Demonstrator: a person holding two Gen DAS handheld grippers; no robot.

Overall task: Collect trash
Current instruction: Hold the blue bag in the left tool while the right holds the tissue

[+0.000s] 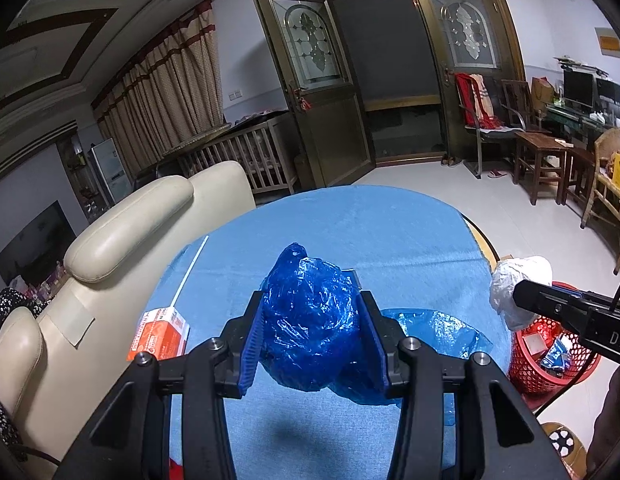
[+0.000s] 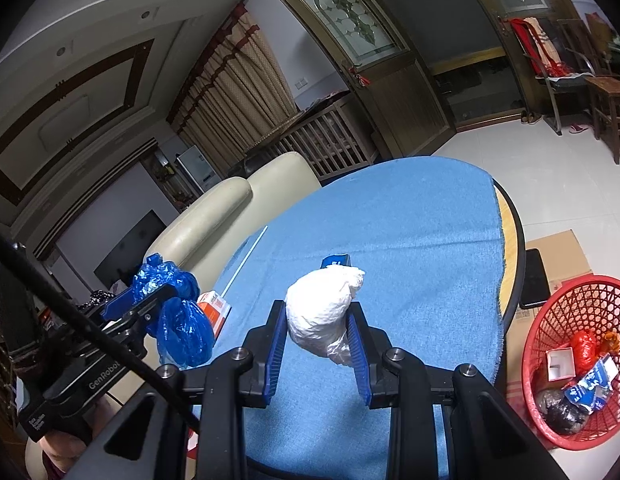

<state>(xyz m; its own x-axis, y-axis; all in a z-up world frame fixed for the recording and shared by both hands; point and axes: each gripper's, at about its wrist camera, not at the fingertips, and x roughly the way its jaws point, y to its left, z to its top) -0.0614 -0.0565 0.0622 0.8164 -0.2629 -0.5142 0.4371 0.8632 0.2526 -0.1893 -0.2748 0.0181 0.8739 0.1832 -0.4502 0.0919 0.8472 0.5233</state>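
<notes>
My left gripper (image 1: 312,304) is shut on a crumpled dark blue plastic bag (image 1: 310,320), held above the blue tablecloth (image 1: 350,232). A thinner flap of the bag (image 1: 438,332) hangs out to the right below the jaws. My right gripper (image 2: 317,312) is shut on a white crumpled wad (image 2: 324,312), also above the cloth (image 2: 390,220). From the right wrist view the left gripper (image 2: 150,300) and its blue bag (image 2: 182,328) show at the left. The white wad (image 1: 516,288) appears at the right edge of the left wrist view. A red mesh basket (image 2: 538,320) with trash in it stands on the floor to the right of the table.
An orange box (image 1: 160,334) and a thin white stick (image 1: 190,272) lie on the cloth's left side. A small blue box (image 2: 337,260) sits behind the white wad. A cream sofa (image 1: 122,248) borders the table on the left. Flattened cardboard (image 2: 558,256) lies beside the basket (image 1: 534,364).
</notes>
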